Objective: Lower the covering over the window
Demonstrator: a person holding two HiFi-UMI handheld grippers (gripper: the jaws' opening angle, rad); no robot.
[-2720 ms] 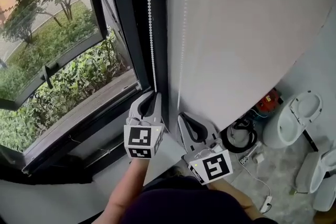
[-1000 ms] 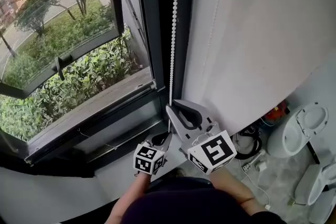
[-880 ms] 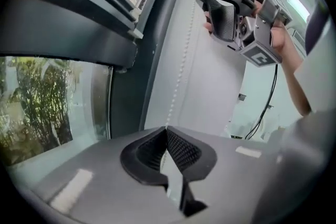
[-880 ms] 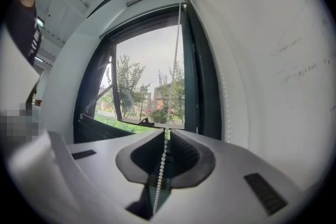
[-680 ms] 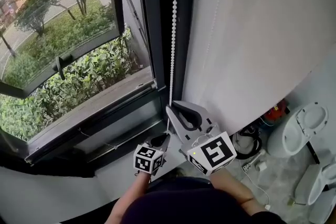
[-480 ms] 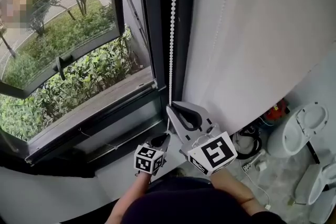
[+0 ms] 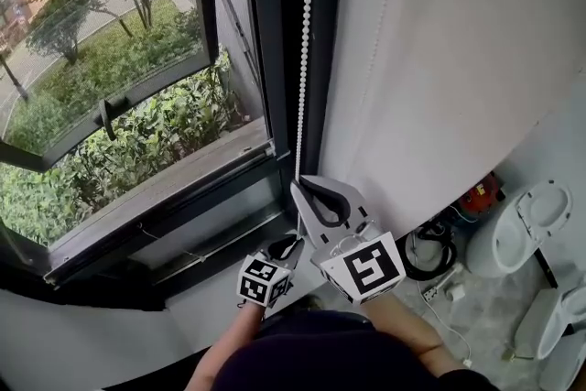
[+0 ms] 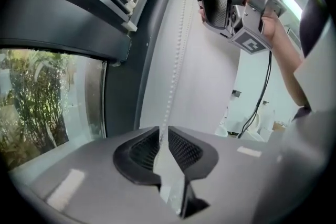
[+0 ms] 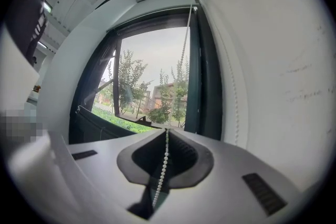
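Bead chain (image 7: 302, 59) at dark window frame (image 7: 261, 59), white panel (image 7: 439, 59) beside, cluttered floor (image 7: 476, 307) below — hanging straight down, right gripper (image 7: 296, 187) just clamped on it, left gripper (image 7: 290, 241) lower — jaws just loosening around it.

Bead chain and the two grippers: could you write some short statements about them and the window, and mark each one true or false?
1. The right gripper is shut on the bead chain. True; its jaws have just been closing on it.
2. In the head view, the left gripper is higher than the right one. False: it is lower; the chain runs between its jaws, which have just been opening.
3. Outside the window there is only a brick wall. False: green plants show there.
4. A coiled black cable lies on the floor. True.
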